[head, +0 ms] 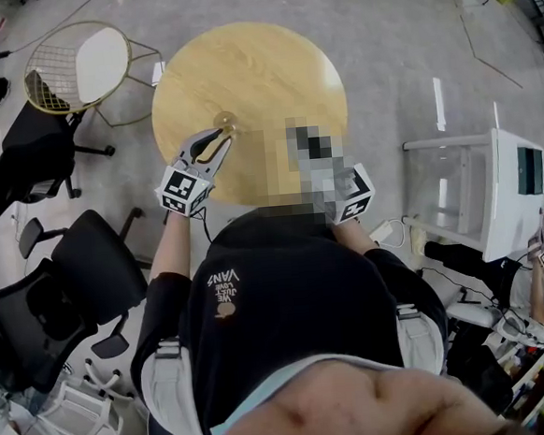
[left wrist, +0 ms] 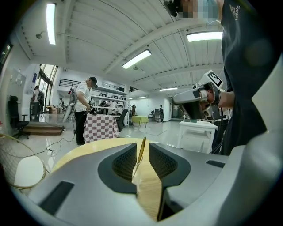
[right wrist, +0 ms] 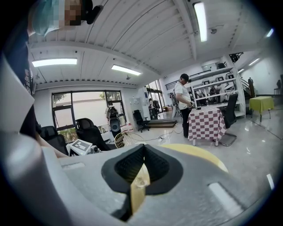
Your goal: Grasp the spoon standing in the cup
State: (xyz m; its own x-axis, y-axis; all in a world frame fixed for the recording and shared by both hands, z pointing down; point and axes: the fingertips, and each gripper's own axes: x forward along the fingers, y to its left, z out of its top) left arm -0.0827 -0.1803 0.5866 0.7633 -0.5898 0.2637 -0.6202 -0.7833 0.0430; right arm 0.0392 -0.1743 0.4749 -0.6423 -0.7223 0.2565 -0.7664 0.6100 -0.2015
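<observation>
A thin gold spoon stands upright between the jaws of my left gripper, close against the left pad. A narrow gap separates it from the right pad, so that gripper is open around it. In the head view the left gripper points at a small clear cup on the round wooden table. The left gripper view does not show the cup. My right gripper is shut with nothing held; in the head view only its marker cube shows beside a mosaic patch.
Black office chairs and a wire chair stand left of the table. A white cart stands to the right. A person stands by a checkered table across the room.
</observation>
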